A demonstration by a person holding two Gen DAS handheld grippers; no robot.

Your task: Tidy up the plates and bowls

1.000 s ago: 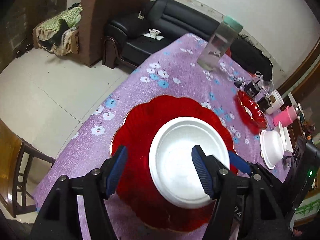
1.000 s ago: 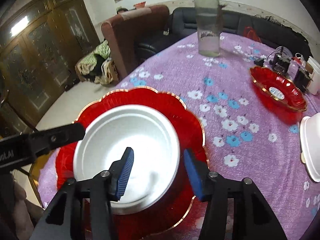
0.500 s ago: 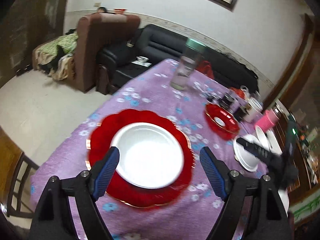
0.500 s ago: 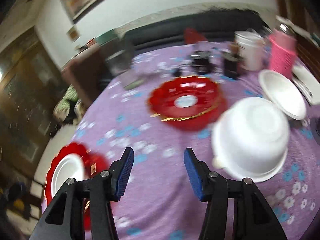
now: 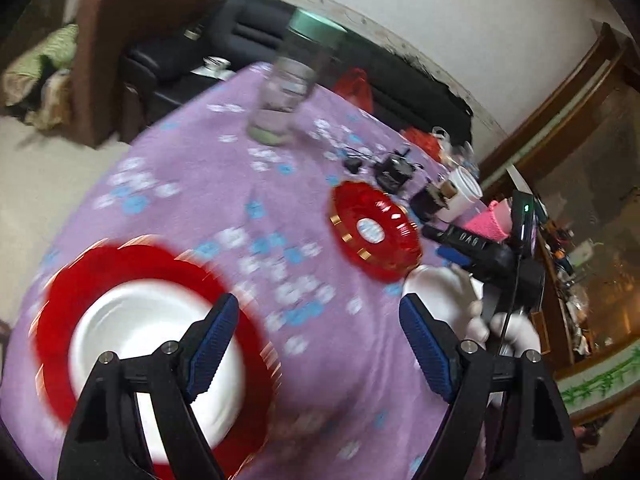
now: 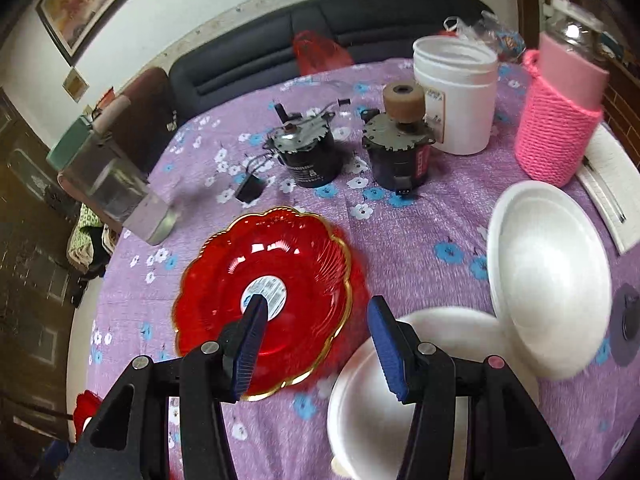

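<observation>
In the left wrist view a white bowl [image 5: 132, 332] sits inside a large red scalloped plate [image 5: 72, 292] at the near left of the purple table. My left gripper [image 5: 316, 344] is open and empty, above the table to the right of that plate. A smaller red gold-rimmed dish [image 5: 374, 236] lies further back; it also shows in the right wrist view [image 6: 288, 264]. My right gripper [image 6: 316, 344] is open and empty, over the near right rim of that dish. A white bowl [image 6: 384, 412] lies below its right finger. A white plate [image 6: 548, 276] leans at the right.
A clear jar with a teal lid [image 5: 294, 84] stands at the back of the table. Two small motors [image 6: 308, 156], a white tub [image 6: 456, 96] and a pink knitted bottle [image 6: 556, 112] stand behind the dishes. A sofa [image 5: 256, 44] lies beyond the table.
Both grippers left the white bowl in the large red plate. The left one pulled back and swung right. The right one moved over to the smaller red dish and the white bowl.
</observation>
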